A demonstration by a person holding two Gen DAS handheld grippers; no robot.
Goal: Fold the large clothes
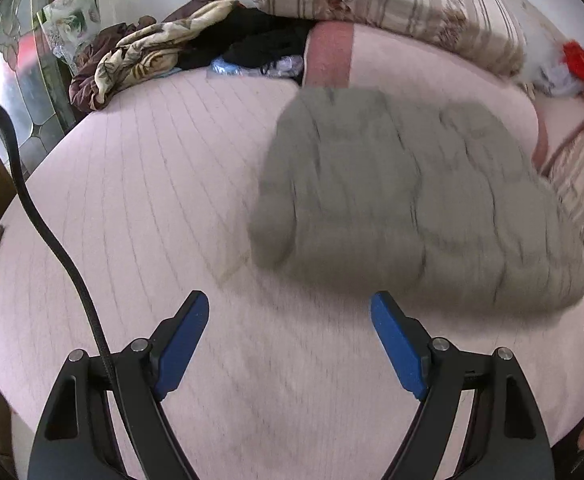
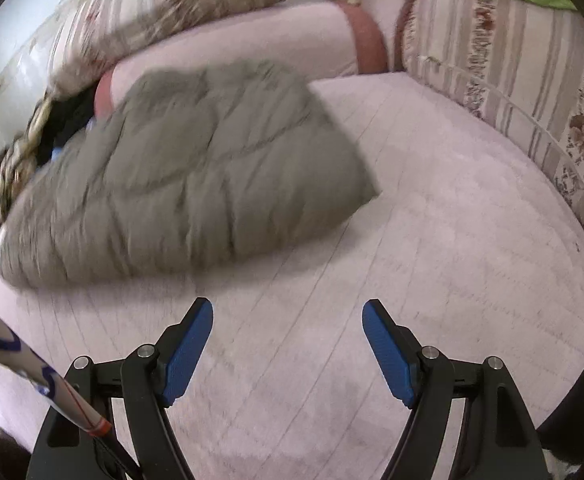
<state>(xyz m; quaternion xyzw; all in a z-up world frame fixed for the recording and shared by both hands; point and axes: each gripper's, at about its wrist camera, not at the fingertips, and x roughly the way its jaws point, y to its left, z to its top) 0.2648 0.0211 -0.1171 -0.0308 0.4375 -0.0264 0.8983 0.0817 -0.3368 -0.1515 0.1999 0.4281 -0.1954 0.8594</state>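
Hovering over the pink bed (image 1: 139, 184) with both sets of jaws spread wide, nothing in them. The grey quilted jacket (image 1: 412, 200) lies folded on the bed, just ahead of my left gripper (image 1: 289, 304) and right gripper (image 2: 287, 308).
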